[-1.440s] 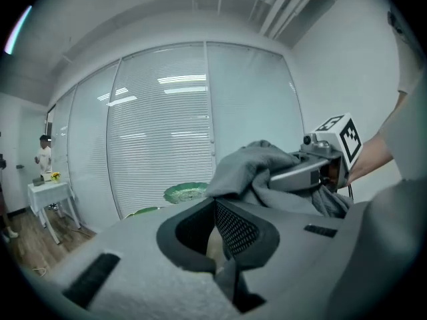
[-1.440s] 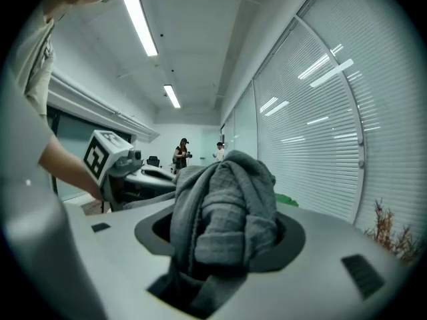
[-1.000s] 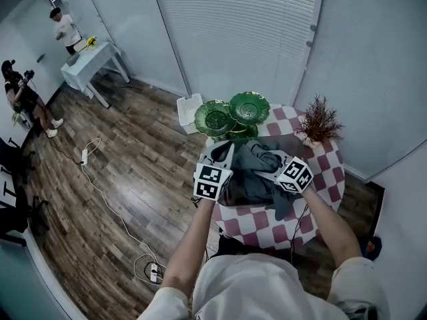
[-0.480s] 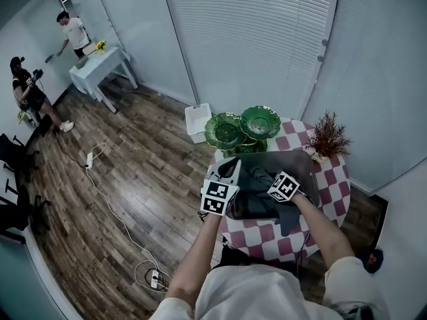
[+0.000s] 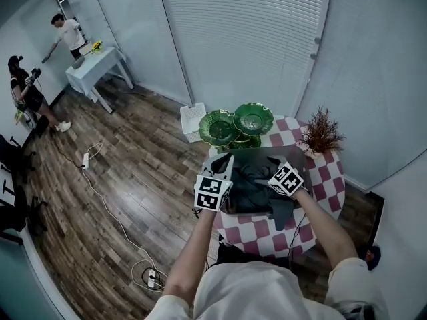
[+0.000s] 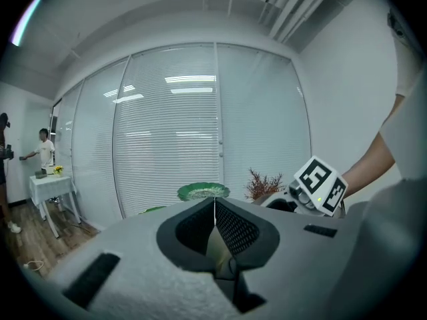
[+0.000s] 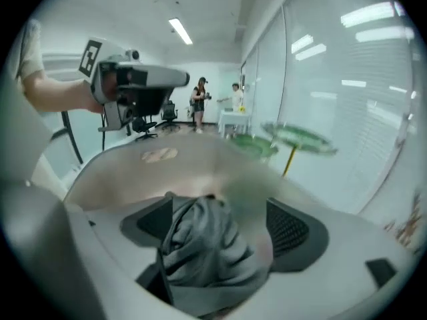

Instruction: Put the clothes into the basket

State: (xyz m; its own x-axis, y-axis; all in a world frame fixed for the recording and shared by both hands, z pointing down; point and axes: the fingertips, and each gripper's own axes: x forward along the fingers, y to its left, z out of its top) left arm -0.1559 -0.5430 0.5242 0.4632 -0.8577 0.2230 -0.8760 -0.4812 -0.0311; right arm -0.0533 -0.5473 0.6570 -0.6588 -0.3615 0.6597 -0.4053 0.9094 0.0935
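While the small checkered tabletop (image 5: 257,231) is crowded to its edges by the basket (image 5: 267,150), green plates (image 5: 235,122) and a dried plant (image 5: 321,133), open wood floor (image 5: 133,172) spreads to its left. Grey clothes (image 5: 248,187) fill the basket, one piece hanging over its near rim. On the right gripper (image 5: 268,179) the fingers are opening with clothes loose between them; on the left gripper (image 5: 223,165) they are clenched together on nothing.

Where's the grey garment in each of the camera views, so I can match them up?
Head view: grey garment in the basket, right of centre.
Left gripper view: not in it.
Right gripper view: lower centre, between the right gripper's opening jaws.
Shared landmark: the green leaf plates, in all three views.
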